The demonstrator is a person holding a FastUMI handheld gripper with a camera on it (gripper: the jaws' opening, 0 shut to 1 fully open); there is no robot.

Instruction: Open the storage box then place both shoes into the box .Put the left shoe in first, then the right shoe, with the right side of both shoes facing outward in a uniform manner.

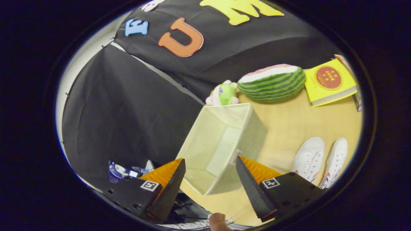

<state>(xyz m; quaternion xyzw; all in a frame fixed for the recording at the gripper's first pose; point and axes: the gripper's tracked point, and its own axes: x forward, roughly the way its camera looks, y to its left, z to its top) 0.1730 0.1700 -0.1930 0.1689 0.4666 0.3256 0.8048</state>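
Tool (210, 175) is open, empty; go right to the shoes (321, 160), then the open box (221, 141).

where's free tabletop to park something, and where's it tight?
Biggest bare patch of table: between the storage box, the watermelon toy and the two white shoes. A smaller strip lies between the box and the shoes. Crowded along the back: green plush, watermelon, yellow book. Claw is open, straddling the box's near rim.
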